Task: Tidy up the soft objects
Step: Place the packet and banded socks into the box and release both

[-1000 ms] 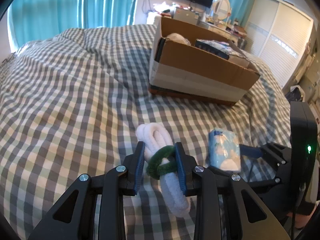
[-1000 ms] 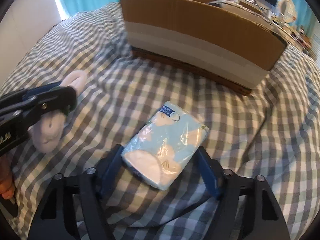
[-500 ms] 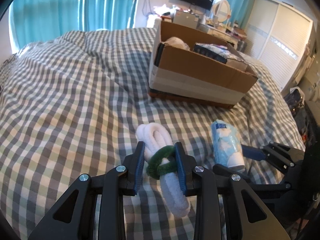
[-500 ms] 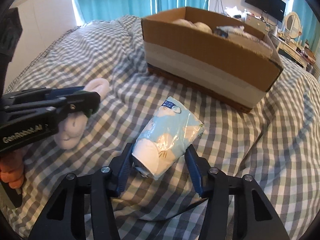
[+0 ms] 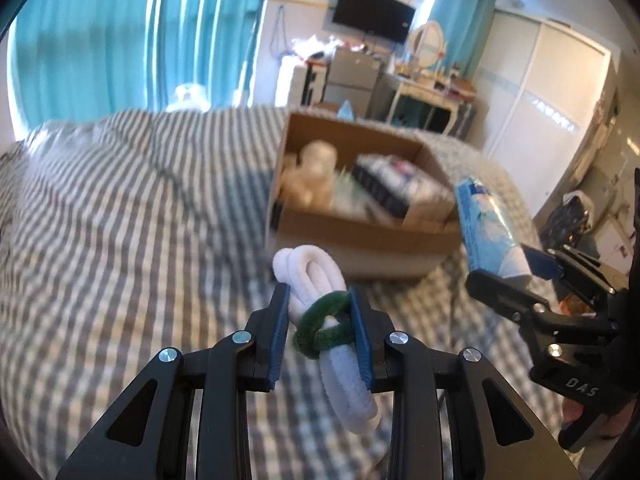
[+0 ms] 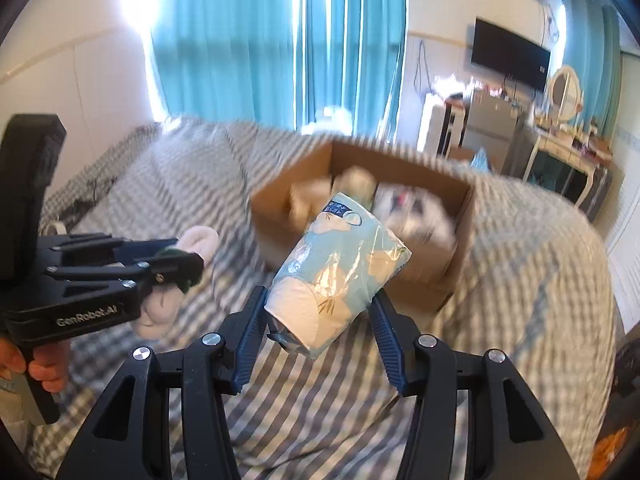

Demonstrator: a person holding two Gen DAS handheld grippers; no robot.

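My left gripper (image 5: 320, 316) is shut on a white fuzzy rope bundle (image 5: 320, 280) tied with a green band, held above the bed; the left gripper also shows in the right wrist view (image 6: 176, 264). My right gripper (image 6: 320, 312) is shut on a light-blue tissue pack (image 6: 340, 272), lifted in the air; the pack shows in the left wrist view (image 5: 488, 228) at the right. An open cardboard box (image 5: 352, 236) with several soft items inside sits on the bed ahead; it also shows in the right wrist view (image 6: 424, 268).
A checked grey-and-white bedspread (image 5: 120, 240) covers the bed. Teal curtains (image 6: 280, 40) hang behind. A dresser with mirror (image 5: 428, 92), a wall TV (image 5: 372, 12) and a white wardrobe (image 5: 540, 100) stand at the back right.
Both grippers have risen off the bed with their objects. The view now looks down into the box, and the scene is blurred by motion.
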